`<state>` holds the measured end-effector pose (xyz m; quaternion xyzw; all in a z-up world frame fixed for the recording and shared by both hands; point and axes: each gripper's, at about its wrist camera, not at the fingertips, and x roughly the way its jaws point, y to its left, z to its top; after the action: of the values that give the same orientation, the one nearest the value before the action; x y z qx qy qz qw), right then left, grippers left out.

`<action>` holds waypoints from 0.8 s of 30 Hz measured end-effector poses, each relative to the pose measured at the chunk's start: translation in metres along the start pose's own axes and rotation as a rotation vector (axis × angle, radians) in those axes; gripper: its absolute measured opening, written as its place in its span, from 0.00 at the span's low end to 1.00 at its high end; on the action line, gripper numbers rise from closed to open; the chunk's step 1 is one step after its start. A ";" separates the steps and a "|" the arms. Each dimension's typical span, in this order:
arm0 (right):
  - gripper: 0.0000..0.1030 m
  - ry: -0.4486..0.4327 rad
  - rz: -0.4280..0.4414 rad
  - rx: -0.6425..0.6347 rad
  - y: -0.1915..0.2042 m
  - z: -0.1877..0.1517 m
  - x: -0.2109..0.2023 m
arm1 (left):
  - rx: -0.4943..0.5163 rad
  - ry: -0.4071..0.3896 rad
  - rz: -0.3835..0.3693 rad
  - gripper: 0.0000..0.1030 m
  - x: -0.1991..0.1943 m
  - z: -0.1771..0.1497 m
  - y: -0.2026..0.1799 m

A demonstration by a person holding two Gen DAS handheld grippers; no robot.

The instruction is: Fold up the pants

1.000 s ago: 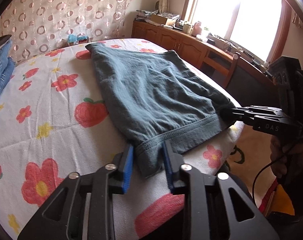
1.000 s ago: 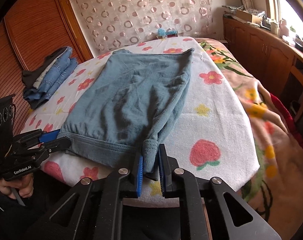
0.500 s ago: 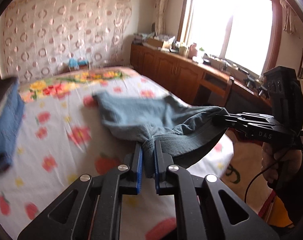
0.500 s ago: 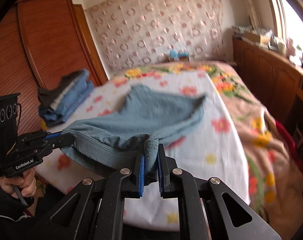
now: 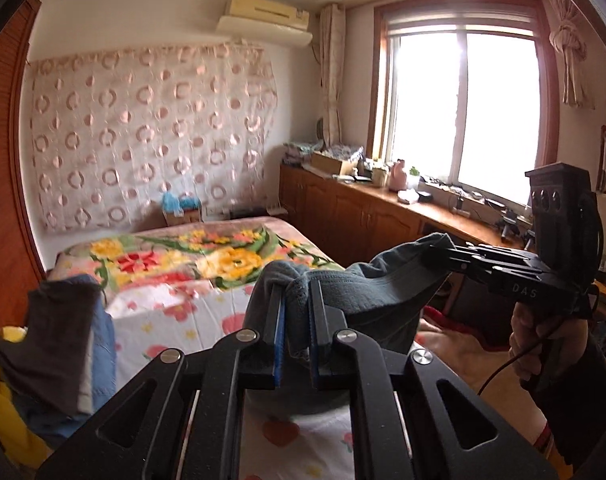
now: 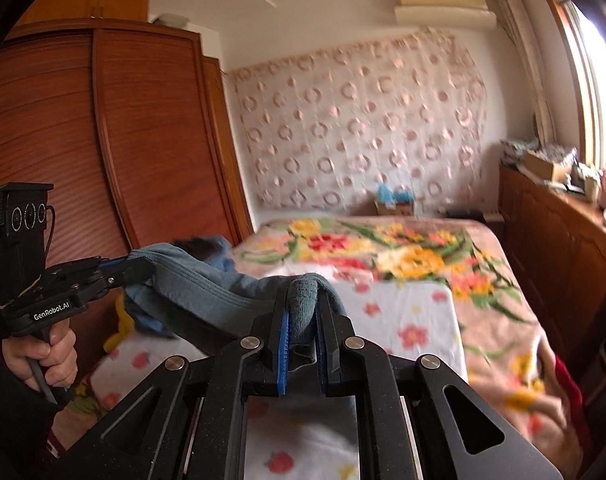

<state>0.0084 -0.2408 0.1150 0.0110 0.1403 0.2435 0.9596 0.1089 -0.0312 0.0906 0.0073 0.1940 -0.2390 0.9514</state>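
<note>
White lettering reads "DAS" on the black body of the right gripper, out at three o'clock from the left wrist camera, printed just ahead of the handle that the right hand holds. Over at nine o'clock from the right wrist camera, "GenRobot.AI" stands in white along the side of the left gripper, just above the left hand around its grip. Nothing else legible: the air conditioner up at twelve o'clock shows no readable badge.
</note>
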 end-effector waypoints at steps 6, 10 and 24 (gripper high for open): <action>0.10 0.026 0.046 0.012 -0.007 0.000 0.030 | -0.021 -0.006 0.072 0.10 0.014 0.000 0.031; 0.10 0.082 0.067 0.025 -0.030 0.005 0.093 | -0.056 0.035 0.115 0.10 0.049 -0.009 0.070; 0.10 0.029 0.002 -0.027 -0.034 0.069 0.172 | -0.001 0.030 0.166 0.10 0.075 0.034 0.113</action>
<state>0.1875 -0.1863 0.1330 -0.0056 0.1510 0.2465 0.9573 0.2339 0.0310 0.0854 0.0266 0.2072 -0.1591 0.9649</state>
